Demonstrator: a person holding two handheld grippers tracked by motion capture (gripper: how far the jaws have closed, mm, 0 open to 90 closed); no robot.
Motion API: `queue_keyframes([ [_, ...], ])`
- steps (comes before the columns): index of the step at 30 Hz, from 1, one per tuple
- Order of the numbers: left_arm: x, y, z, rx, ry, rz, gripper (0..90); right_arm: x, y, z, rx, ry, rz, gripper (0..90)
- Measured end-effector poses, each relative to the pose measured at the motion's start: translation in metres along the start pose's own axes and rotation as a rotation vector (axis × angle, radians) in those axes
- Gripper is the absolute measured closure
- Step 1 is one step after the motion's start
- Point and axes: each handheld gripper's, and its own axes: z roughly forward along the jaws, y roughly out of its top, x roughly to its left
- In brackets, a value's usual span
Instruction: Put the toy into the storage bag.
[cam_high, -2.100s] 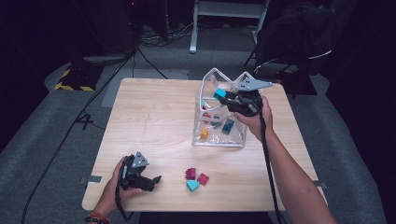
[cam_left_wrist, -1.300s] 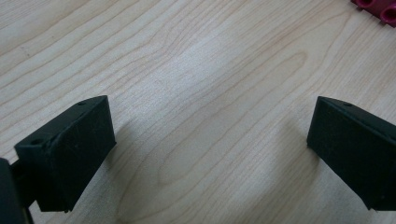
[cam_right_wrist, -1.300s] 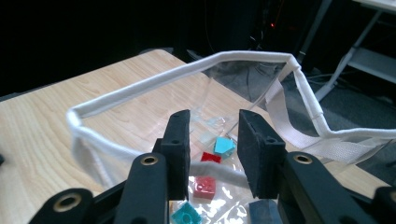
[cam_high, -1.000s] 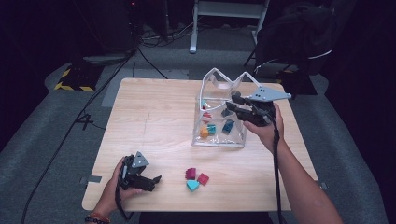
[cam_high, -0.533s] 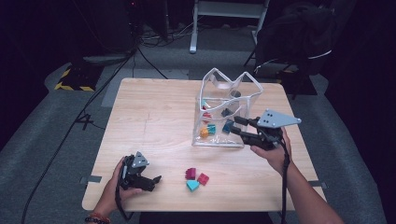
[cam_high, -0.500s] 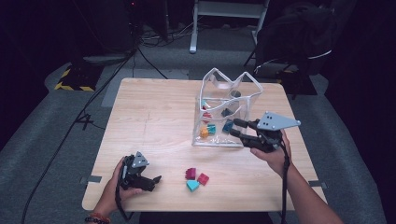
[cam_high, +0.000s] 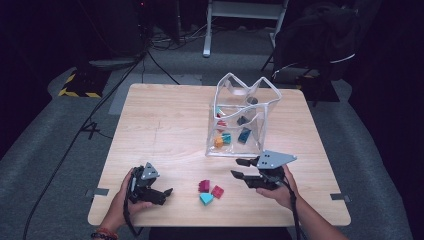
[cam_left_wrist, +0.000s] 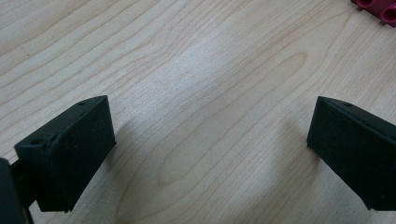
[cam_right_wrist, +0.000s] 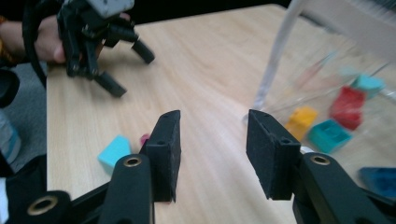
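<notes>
While opening, right gripper (cam_high: 239, 168) empty, jaws parted near blocks (cam_high: 210, 191). Left gripper (cam_high: 169, 191) wide open, resting on table (cam_high: 165, 115).

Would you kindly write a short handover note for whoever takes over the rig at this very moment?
Right tool: empty, jaws just opening, low over the wooden table, beside the clear plastic container.
Left tool: open, empty, resting near the table's front edge.
Done: several small coloured blocks lie inside the container.
Left: three loose blocks between the tools: dark magenta block, red block, teal block. Probably they go in next.
</notes>
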Motion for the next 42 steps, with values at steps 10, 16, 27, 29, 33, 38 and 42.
queue_keyframes([
  [10, 0.000, 0.000, 0.000, 0.000, 0.000, -0.001, 1.1, 0.022, -0.034, 0.039, 0.101, 0.089, 0.013, 50.5],
  [16, 0.000, 0.000, 0.000, 0.000, 0.000, 0.000, 1.1, 0.031, -0.047, 0.054, 0.142, 0.120, 0.007, 48.0],
  [27, 0.000, 0.000, 0.000, 0.000, 0.000, -0.001, 1.1, 0.030, -0.053, 0.073, 0.189, 0.097, 0.021, 45.1],
  [29, 0.000, 0.000, 0.000, 0.002, 0.002, 0.003, 1.1, 0.031, -0.053, 0.075, 0.199, 0.090, 0.013, 48.0],
  [33, 0.000, 0.000, 0.000, 0.001, -0.001, -0.001, 1.1, 0.030, -0.052, 0.074, 0.195, 0.067, 0.013, 58.2],
  [38, 0.000, 0.000, 0.000, 0.001, 0.001, 0.001, 1.1, 0.030, -0.052, 0.073, 0.199, 0.055, 0.014, 59.4],
  [42, 0.000, 0.000, 0.000, 0.000, 0.000, -0.001, 1.1, 0.025, -0.053, 0.070, 0.200, 0.063, 0.038, 59.5],
])
